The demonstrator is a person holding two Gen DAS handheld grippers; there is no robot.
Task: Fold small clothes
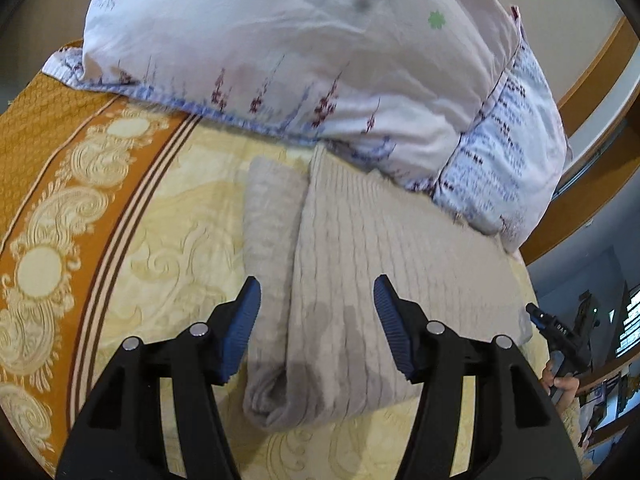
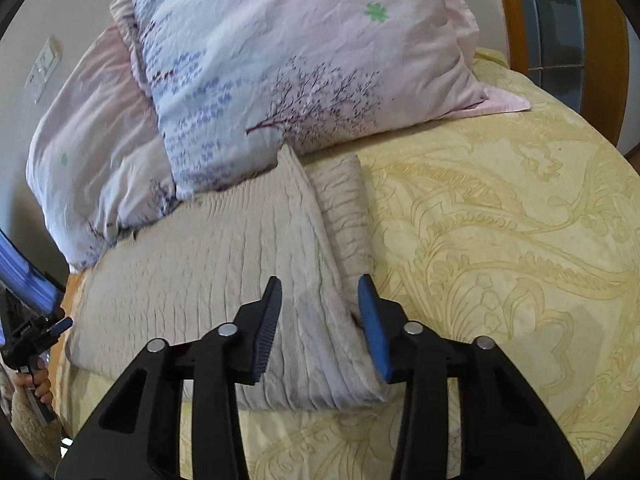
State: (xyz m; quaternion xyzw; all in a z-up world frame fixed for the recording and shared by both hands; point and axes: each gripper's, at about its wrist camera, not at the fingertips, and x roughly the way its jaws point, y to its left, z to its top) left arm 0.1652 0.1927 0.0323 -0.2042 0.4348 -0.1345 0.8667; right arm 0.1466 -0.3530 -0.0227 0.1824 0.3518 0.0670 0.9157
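Bed with a yellow damask bedspread [image 2: 500, 208], orange patterned border along its left side in my left view, two floral pink-white pillows [image 1: 288, 52] stacked at the head. The beige knit garment [image 1: 360, 248] lies flat on the bedspread, its far edge touching the pillows. It's ribbed, with fine parallel lines running across it, already partly folded: a sleeve or side panel is turned in along each long edge, leaving a thick rolled fold on the left edge and a narrower strip on the right. My left gripper [image 1: 316, 322] hovers over the near left fold, jaws spread, nothing pinched. My right gripper [image 2: 320, 320] sits above the near right edge, jaws also apart, pads not pressing on the fabric. Fabric looks soft, slightly blurred.
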